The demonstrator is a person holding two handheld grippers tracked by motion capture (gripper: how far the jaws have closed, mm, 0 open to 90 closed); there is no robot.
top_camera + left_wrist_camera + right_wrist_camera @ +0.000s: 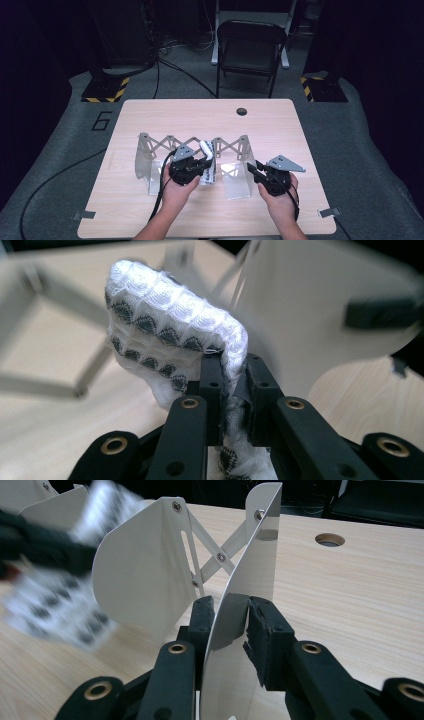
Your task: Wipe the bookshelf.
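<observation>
A folding metal rack (pixel 150 147) with scissor links and upright plates stands across the middle of the table. My left gripper (pixel 207 162) (pixel 232 370) is shut on a white cloth with a dark pattern (pixel 207 175) (pixel 170 315), and the cloth hangs folded over the jaws among the rack's middle plates. My right gripper (pixel 251 167) (pixel 231 612) is shut on the rack's right end plate (pixel 237 181) (pixel 255 555), one pad on each face. The right gripper view shows the cloth (pixel 60 610) blurred at the left, beyond a second plate (pixel 145 570).
The wooden table (pixel 210 117) has a round cable hole (pixel 242 111) (pixel 330 540) near its far edge. A dark folding chair (pixel 250 47) stands behind the table. Cables run over the grey floor at the left (pixel 55 175). The table's far half is bare wood.
</observation>
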